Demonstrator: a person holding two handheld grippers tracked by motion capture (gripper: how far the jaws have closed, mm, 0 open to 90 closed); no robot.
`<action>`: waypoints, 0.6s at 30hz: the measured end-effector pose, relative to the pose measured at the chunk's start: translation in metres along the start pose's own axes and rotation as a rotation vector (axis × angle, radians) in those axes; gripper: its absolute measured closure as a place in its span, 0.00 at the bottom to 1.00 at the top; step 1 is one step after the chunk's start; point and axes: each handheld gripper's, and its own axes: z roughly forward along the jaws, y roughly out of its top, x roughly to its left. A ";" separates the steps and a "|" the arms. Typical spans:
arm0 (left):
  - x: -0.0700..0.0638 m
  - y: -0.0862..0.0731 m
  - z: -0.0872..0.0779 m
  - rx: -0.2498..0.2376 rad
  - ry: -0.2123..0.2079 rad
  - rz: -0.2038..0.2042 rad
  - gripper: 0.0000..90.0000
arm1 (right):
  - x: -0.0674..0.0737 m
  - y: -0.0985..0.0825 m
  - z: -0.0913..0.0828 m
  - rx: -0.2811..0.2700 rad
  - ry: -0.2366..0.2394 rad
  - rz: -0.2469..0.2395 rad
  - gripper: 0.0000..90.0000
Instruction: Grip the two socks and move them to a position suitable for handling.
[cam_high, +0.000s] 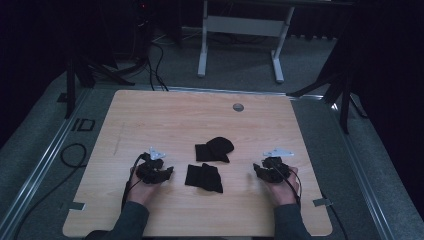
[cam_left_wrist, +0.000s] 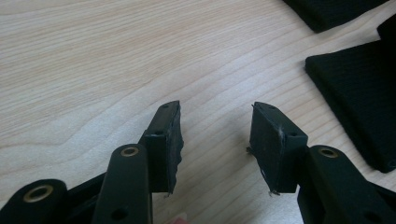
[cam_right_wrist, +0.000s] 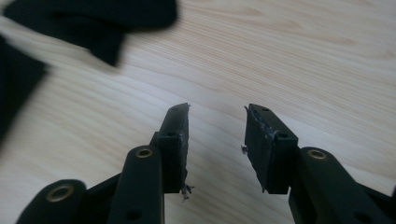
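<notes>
**Between the two tools: two dark cloth pieces, neither one held**

On the wooden surface (cam_high: 150, 120) two black cloth pieces lie between the tools: the near cloth (cam_high: 204, 177) and the far cloth (cam_high: 215, 149), just beside each other. The left tool (cam_high: 159, 174) and the right tool (cam_high: 265, 172) rest at either side, both with jaws spread and empty. The near cloth seems somewhat closer to the left tool. The left gripper view shows the ribbed edge of that cloth (cam_left_wrist: 359, 98) to the right of its jaws; the right gripper view shows cloth blurred at its upper left.
</notes>
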 end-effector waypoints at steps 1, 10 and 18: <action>0.000 0.000 0.000 -0.001 -0.004 -0.002 0.60 | 0.007 0.002 -0.001 -0.004 0.029 -0.011 0.67; -0.008 0.001 -0.005 -0.041 -0.018 0.025 0.60 | 0.044 0.008 0.002 0.002 0.143 -0.079 0.67; -0.017 0.002 -0.007 -0.056 -0.029 0.059 0.60 | 0.074 0.010 0.006 0.000 0.198 -0.129 0.66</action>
